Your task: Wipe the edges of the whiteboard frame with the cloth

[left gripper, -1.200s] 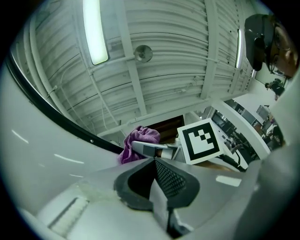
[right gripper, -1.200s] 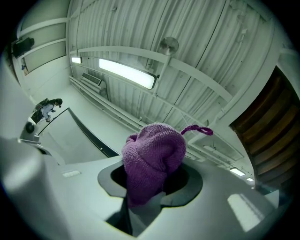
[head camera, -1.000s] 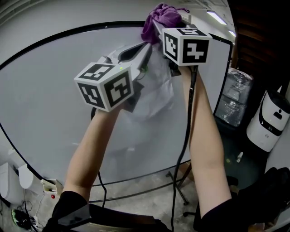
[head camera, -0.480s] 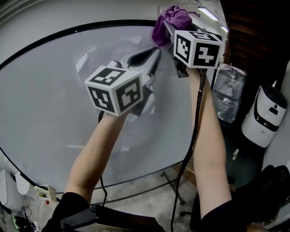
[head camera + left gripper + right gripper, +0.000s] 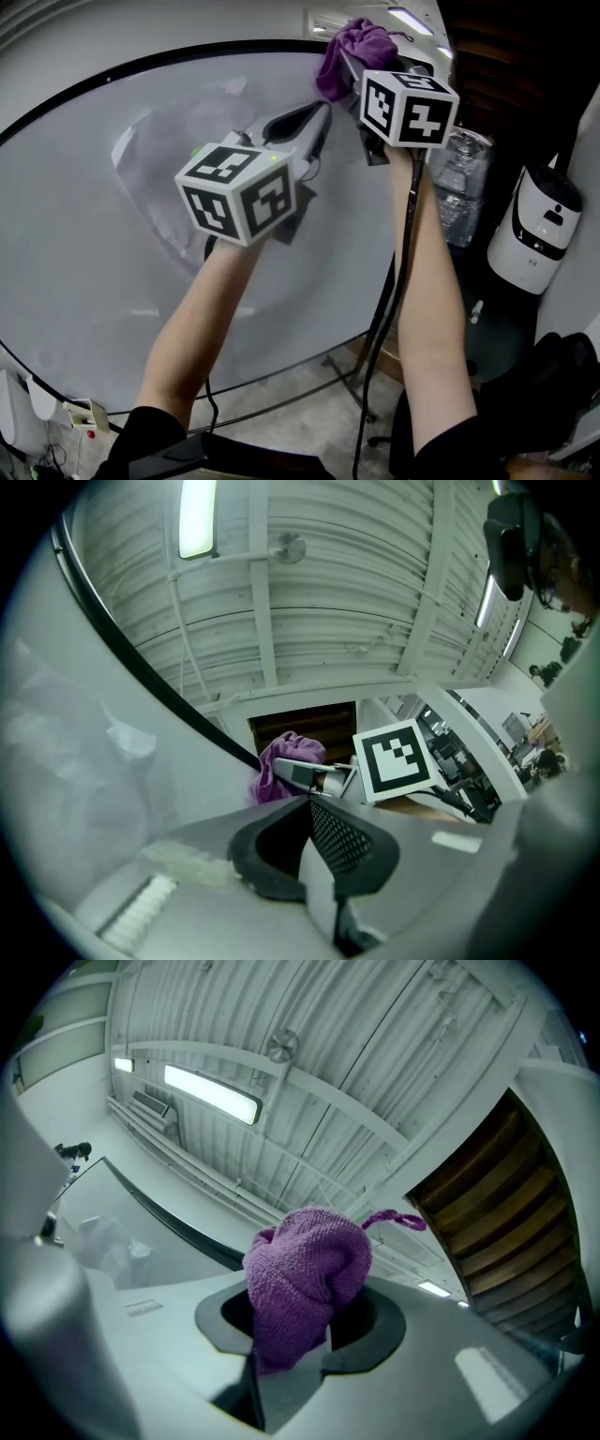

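Note:
The whiteboard (image 5: 84,216) has a thin black frame (image 5: 187,54) that runs along its top. A bunched purple cloth (image 5: 352,47) is up at that top edge, near the board's upper right corner. My right gripper (image 5: 343,64) is shut on it. In the right gripper view the cloth (image 5: 305,1279) bulges out of the right gripper (image 5: 298,1327), with the frame (image 5: 178,1224) just behind. My left gripper (image 5: 322,111) is shut on nothing, just below and left of the cloth, in front of the board. The left gripper view shows the left gripper (image 5: 314,803), the cloth (image 5: 284,761) and the frame (image 5: 141,682).
A white appliance (image 5: 542,232) stands on the floor at the right, with wrapped clear bottles (image 5: 457,187) beside it. The board's stand legs (image 5: 361,375) and a black cable (image 5: 389,281) are below. A ribbed ceiling with a strip light (image 5: 197,517) is overhead.
The right gripper has carried the cloth to the right along the top frame, closer to the upper right corner. The left gripper has moved right with it.

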Action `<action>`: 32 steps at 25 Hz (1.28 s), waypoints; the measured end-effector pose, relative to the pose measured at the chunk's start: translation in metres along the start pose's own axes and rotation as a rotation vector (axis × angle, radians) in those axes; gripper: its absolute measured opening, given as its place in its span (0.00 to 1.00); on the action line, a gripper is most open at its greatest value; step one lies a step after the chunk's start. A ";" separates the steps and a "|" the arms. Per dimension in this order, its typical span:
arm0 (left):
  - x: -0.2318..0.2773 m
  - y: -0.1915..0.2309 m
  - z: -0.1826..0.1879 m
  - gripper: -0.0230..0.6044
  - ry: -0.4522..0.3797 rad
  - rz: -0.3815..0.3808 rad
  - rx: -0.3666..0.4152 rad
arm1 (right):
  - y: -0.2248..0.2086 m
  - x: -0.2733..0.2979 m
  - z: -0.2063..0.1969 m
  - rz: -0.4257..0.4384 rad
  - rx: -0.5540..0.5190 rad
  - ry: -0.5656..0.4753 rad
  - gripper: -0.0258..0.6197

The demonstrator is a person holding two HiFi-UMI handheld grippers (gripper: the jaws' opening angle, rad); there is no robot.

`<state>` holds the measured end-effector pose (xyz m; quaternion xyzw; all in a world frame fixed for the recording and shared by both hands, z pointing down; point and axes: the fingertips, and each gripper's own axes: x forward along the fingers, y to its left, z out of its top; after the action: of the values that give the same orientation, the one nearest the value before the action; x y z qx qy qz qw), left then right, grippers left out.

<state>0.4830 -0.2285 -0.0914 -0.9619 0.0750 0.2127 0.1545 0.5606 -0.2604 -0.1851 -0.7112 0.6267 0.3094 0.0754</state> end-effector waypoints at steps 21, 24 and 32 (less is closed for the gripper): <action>0.126 -0.064 -0.017 0.04 0.026 -0.116 -0.029 | -0.137 -0.015 -0.024 -0.105 -0.016 0.059 0.27; 0.134 -0.071 -0.020 0.04 0.024 -0.130 -0.031 | -0.149 -0.014 -0.025 -0.114 -0.019 0.057 0.27; 0.156 -0.078 -0.048 0.04 0.040 -0.150 -0.073 | -0.190 -0.021 -0.041 -0.176 -0.042 0.089 0.27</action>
<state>0.6575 -0.1830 -0.0968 -0.9739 -0.0021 0.1837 0.1333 0.7526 -0.2247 -0.1944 -0.7779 0.5580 0.2828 0.0593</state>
